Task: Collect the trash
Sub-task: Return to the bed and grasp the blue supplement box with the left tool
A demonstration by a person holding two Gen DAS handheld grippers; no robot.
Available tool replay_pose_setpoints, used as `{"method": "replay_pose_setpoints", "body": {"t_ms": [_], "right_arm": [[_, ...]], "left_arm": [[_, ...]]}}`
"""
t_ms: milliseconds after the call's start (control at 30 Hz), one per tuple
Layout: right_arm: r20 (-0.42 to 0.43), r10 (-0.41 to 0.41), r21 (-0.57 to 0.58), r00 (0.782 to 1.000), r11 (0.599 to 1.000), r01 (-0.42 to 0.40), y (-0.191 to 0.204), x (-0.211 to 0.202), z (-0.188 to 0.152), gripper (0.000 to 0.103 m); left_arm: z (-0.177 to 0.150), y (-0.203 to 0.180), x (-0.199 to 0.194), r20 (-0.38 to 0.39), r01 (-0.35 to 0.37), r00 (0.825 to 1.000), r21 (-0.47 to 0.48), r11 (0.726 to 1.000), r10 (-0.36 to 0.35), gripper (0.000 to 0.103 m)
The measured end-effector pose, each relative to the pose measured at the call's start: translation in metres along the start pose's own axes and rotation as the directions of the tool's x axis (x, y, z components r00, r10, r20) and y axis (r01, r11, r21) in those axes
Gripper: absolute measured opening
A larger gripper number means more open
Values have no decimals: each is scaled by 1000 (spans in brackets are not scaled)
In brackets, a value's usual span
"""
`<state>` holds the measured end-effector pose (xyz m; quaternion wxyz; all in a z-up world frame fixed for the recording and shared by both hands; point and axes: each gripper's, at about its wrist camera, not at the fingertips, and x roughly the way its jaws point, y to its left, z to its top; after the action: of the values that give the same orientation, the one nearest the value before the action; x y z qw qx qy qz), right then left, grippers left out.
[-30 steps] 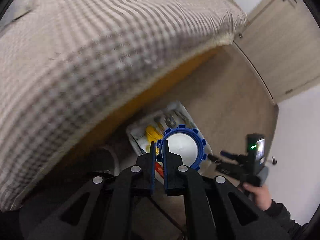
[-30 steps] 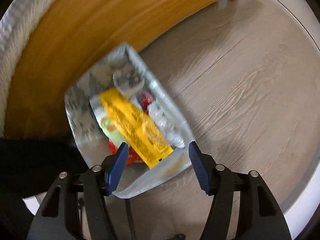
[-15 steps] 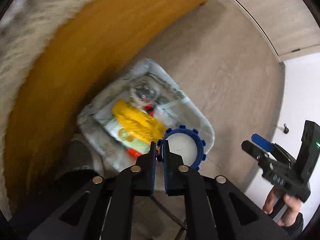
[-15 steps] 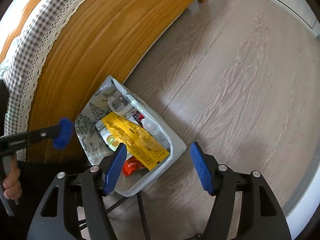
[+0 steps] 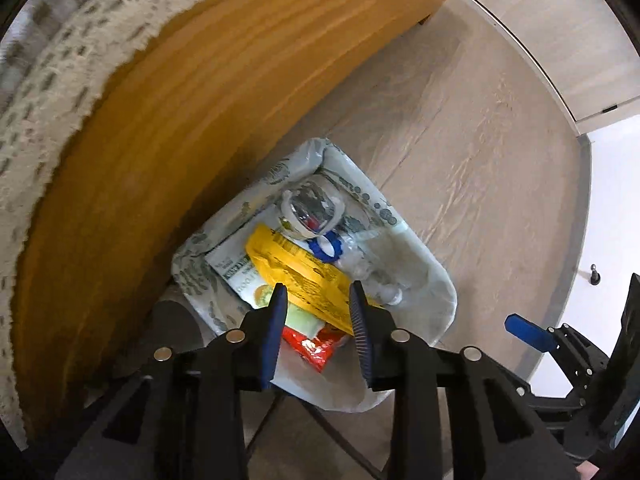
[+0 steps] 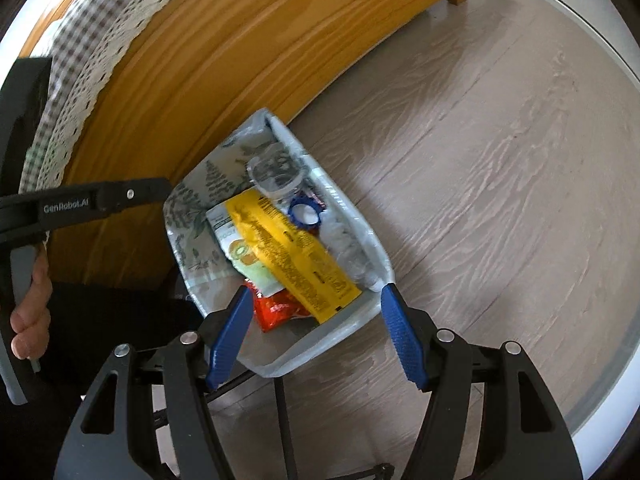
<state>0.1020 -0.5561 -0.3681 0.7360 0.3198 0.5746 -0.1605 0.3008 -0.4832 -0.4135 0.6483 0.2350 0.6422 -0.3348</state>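
Hovering over the lined bin (image 5: 434, 280), the left tongs (image 5: 318, 300) have just been opening, empty, the blue lid (image 5: 327, 249) lying inside; right tongs (image 6: 316, 300) gape empty, risking snagging the liner if lowered.

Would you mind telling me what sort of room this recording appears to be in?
Most likely a bedroom at home. A wooden bed frame carries a checked, lace-edged cover, a lined waste bin of wrappers stands beside it on wood-look flooring, and a door is nearby.
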Motion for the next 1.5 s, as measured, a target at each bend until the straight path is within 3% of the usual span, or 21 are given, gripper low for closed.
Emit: {"method": "replay_pose_setpoints", "body": {"t_ms": [233,367,500,600,700,900,1000,1067,1100,1200,1300,1367,1433,1500], "right_arm": [[-4,-44,-86,999,995,43,21,-8,9,64],[49,-74,-117,996,990,80,34,-29,22,64],[117,-103,-141,988,983,119,54,-54,40,64],[181,-103,-170,978,976,135,79,-74,56,64],[238,-74,-222,968,967,129,112,-91,72,64],[291,-25,-331,956,935,126,189,-109,97,64],[307,11,-399,952,909,118,235,-111,103,64],[303,29,-430,953,896,110,256,-110,107,64],[301,40,-449,953,887,105,269,-110,109,64],[297,61,-499,953,861,101,303,-104,115,64],[283,84,-526,955,846,82,330,-97,128,64],[279,96,-546,956,835,76,348,-94,132,64],[272,114,-565,955,822,63,368,-90,137,64],[273,128,-579,954,814,56,385,-88,143,64]], "left_arm": [[-13,9,-36,87,-6,996,1,1000,5,29],[-15,20,-71,191,-17,981,-30,999,22,29],[-32,40,-139,371,45,928,-31,998,-30,33],[-48,71,-189,484,33,875,-57,998,-1,40],[-63,118,-232,569,63,822,-141,988,28,45],[-92,224,-286,646,38,730,-365,930,223,51],[-105,287,-302,642,55,703,-477,877,305,53],[-114,335,-311,629,89,698,-550,830,342,55],[-120,365,-315,618,113,694,-601,791,370,56],[-133,422,-326,598,149,687,-671,726,412,56],[-131,486,-337,568,169,706,-714,679,422,56],[-121,515,-348,552,149,703,-732,665,449,56],[-103,543,-363,562,125,692,-711,692,453,56],[-87,560,-375,569,124,705,-687,716,424,62]]}}
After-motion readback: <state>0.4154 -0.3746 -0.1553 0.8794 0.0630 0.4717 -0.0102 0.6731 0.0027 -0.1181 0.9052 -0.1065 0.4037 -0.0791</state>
